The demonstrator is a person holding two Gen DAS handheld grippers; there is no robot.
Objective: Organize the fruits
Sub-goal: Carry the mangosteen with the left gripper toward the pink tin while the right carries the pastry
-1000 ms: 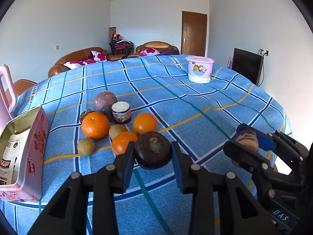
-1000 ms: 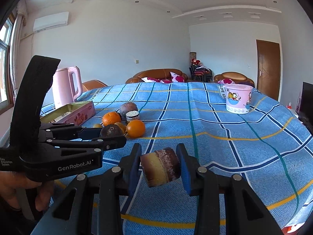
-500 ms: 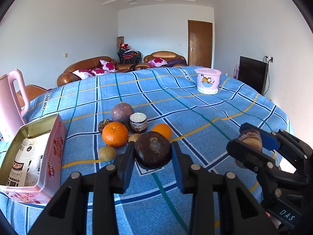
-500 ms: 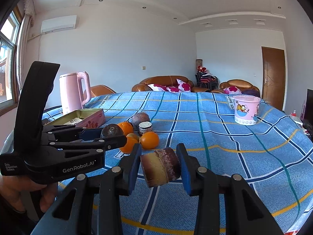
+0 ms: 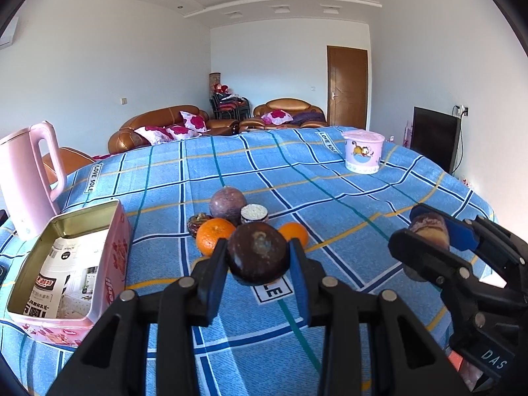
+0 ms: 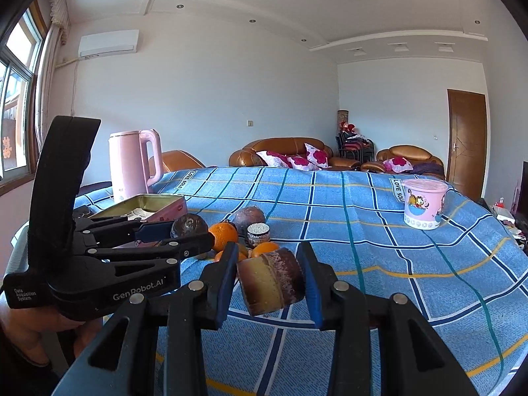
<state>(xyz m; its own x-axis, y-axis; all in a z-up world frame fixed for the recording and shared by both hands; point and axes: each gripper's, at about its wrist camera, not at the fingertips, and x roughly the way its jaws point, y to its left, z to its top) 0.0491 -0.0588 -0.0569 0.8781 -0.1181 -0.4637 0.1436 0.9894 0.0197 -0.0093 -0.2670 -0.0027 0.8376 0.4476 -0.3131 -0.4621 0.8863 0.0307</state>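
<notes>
The left gripper [image 5: 258, 257] has its fingers clamped on a dark round fruit [image 5: 257, 253], lifted above the fruit pile [image 5: 231, 224] on the tabletop [image 5: 330, 198]. The right gripper [image 6: 270, 280] pinches a cut fruit piece [image 6: 270, 280]. Likely risks: the round fruit rolling out of the narrow pinch, or the close-held grippers bumping near the pink tin [image 5: 66, 264].

A: What's the left claw [image 6: 184, 231] built like?
B: Matte black plastic with silver screws, blue pads on the fingers [image 6: 155, 229], and white "GenRobot.AI" and "Data Acquisition System" lettering on its side.
A: And the right claw [image 6: 270, 280]?
B: The same black frame, blue pads and round silver screws, with "DAS" printed on its body.
A: Any skin?
B: A bare hand [image 6: 29, 330] under the left one.
</notes>
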